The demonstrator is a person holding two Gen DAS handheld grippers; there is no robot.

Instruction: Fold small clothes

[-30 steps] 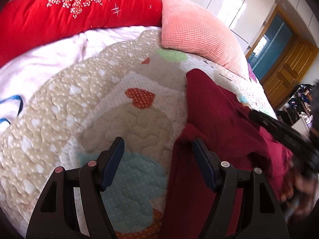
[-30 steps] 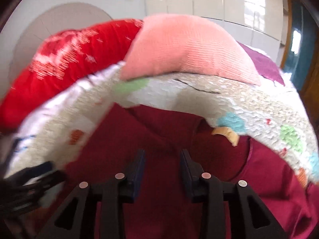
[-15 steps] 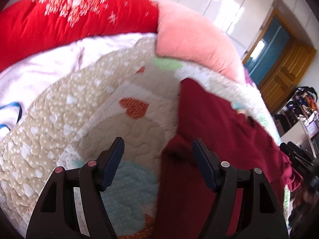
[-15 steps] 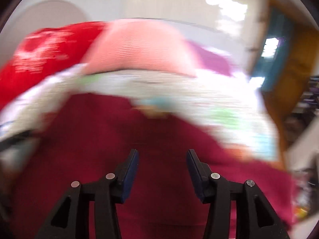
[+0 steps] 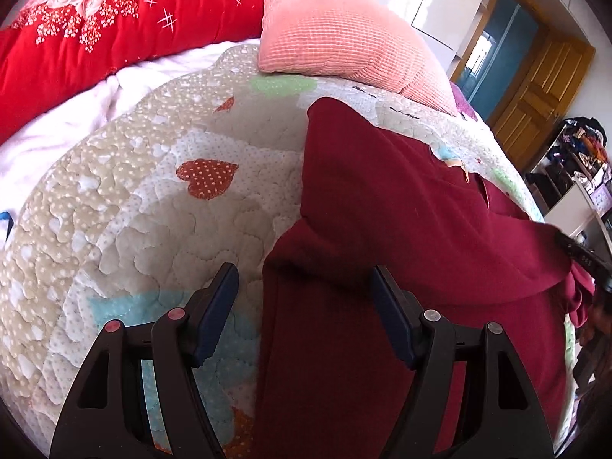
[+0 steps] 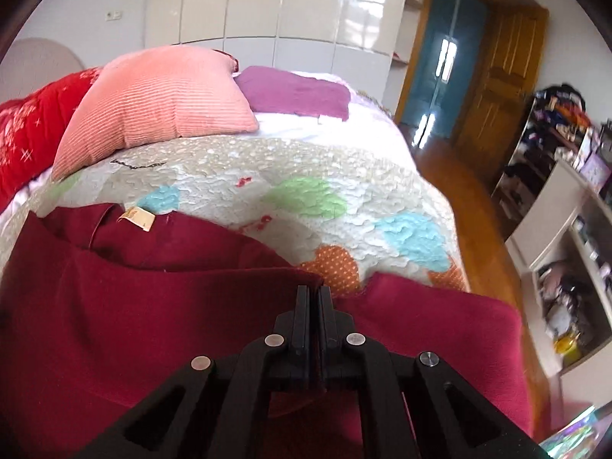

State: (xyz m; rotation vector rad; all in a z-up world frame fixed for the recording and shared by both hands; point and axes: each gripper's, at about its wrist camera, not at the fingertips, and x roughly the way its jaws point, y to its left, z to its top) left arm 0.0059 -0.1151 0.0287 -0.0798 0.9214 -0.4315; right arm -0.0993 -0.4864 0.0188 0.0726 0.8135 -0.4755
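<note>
Right claw (image 6: pixel 313 298) clenched on maroon garment (image 6: pixel 114 306), left claw (image 5: pixel 304 298) released: thin pinch risks slipping mid-fold.

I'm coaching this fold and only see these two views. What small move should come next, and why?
Probably carry the right hand-held gripper leftward across the dark red garment, drawing the pinched edge over the body. Its jaws look closed on a fold of the cloth, while the left hand-held gripper is open, straddling the garment's left edge on the quilt.
</note>
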